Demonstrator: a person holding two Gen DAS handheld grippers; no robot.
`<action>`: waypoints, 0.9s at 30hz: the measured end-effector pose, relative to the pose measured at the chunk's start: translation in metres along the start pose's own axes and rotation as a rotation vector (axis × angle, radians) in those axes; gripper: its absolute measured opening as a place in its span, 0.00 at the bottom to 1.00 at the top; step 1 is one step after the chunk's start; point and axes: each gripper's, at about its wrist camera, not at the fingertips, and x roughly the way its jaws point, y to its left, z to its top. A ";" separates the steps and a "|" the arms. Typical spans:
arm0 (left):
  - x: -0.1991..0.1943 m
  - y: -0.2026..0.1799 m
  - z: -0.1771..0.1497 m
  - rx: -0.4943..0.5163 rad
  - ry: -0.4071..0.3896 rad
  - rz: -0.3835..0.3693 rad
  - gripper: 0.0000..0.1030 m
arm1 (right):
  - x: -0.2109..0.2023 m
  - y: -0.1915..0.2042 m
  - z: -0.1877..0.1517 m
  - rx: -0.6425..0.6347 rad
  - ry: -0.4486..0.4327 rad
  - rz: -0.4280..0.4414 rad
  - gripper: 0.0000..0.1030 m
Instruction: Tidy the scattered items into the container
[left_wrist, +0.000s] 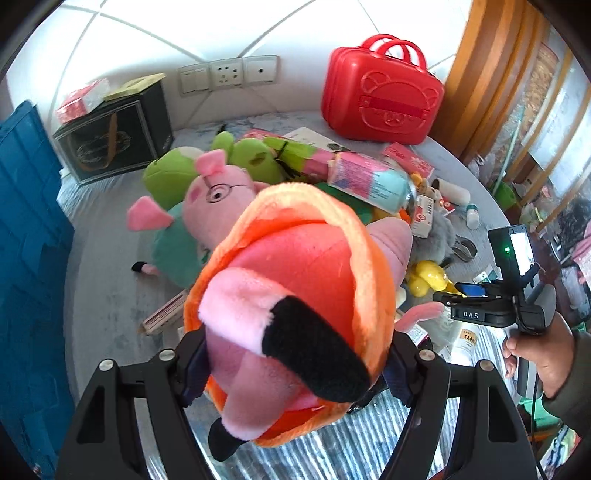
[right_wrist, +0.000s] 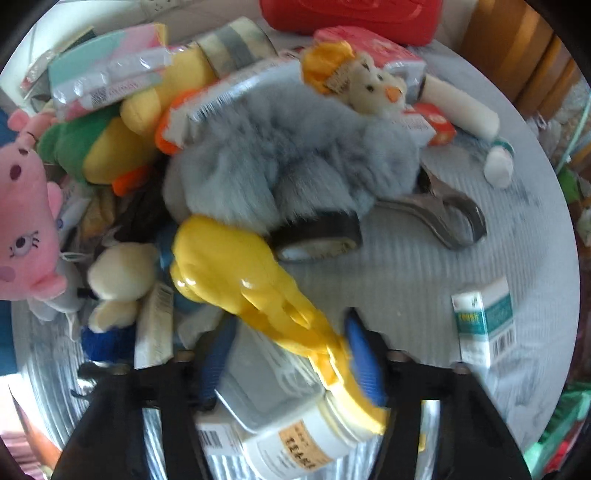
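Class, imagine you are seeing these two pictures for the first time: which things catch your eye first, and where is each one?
In the left wrist view, a pink pig plush in an orange dress fills the middle, clamped in the left gripper. Behind it, a red case stands by the wall. In the right wrist view, a yellow rubber chicken runs from the centre down between the right gripper's fingers, below a grey furry toy.
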 end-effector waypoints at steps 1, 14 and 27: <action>-0.001 0.002 -0.001 -0.005 -0.002 0.006 0.73 | 0.000 0.000 0.000 -0.006 0.002 0.006 0.35; -0.018 0.007 -0.004 -0.036 -0.038 0.001 0.73 | -0.034 -0.010 -0.017 -0.086 -0.046 -0.022 0.14; -0.049 0.018 -0.015 -0.077 -0.098 0.016 0.73 | -0.100 -0.017 -0.021 -0.061 -0.143 -0.007 0.12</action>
